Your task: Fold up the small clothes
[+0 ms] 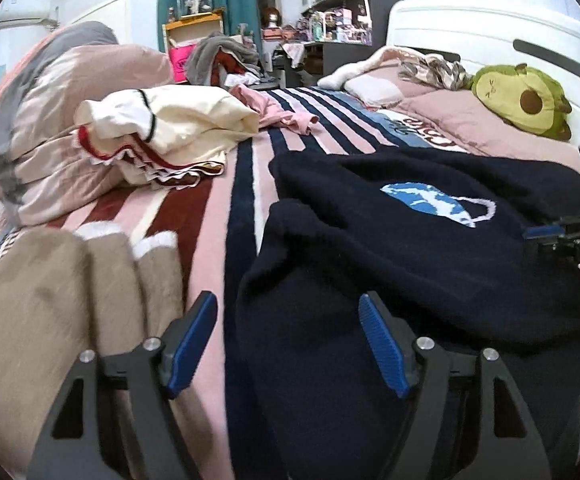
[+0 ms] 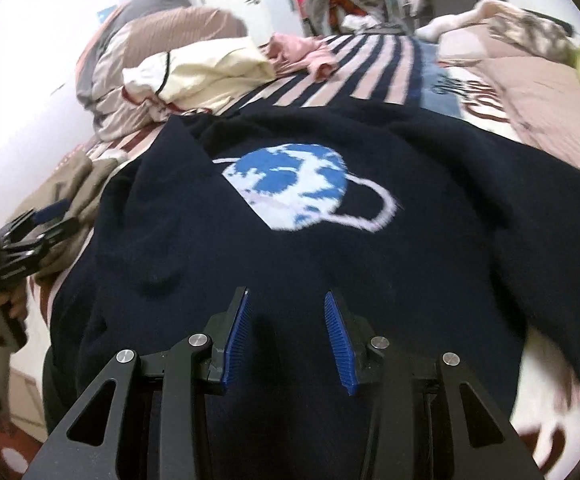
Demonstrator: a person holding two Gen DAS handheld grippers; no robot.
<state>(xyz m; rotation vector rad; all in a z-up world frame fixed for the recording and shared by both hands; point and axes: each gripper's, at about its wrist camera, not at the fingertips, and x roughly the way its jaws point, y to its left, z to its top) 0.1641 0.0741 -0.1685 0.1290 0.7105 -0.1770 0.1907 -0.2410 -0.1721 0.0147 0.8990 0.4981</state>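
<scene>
Left gripper [image 1: 288, 344]: the blue-padded fingers are spread wide with nothing between them; they are held over the near left edge of the dark navy knitted sweater with a blue-and-white globe motif [image 1: 410, 248].
Right gripper [image 2: 286, 336]: the fingers are set narrower but apart, no cloth is pinched; dark knit lies just below them.
Sweater position: it is spread crumpled on the pink, navy and maroon striped bedspread [image 1: 218, 240], globe side up, a ridge being raised along its near left side.
Risk, grip: if the jaws are closed on the ridge, two layers may be caught together, so the fold would be dragged askew.
Risk, neighbour: the tan fleece garment with white cuffs [image 1: 70, 280] lies just beside the left fingers and could be snagged instead of the sweater.
Risk, wrinkles: the knit is bunched; a fold made over it would likely be lumpy.
Risk, far side: the heap of cream and red-trimmed clothes [image 1: 162, 132] is near the sweater's far left corner and could be disturbed if the sweater is swung that way.
Far end: the green avocado plush toy [image 1: 526, 100] is well apart and judged no hazard.
</scene>
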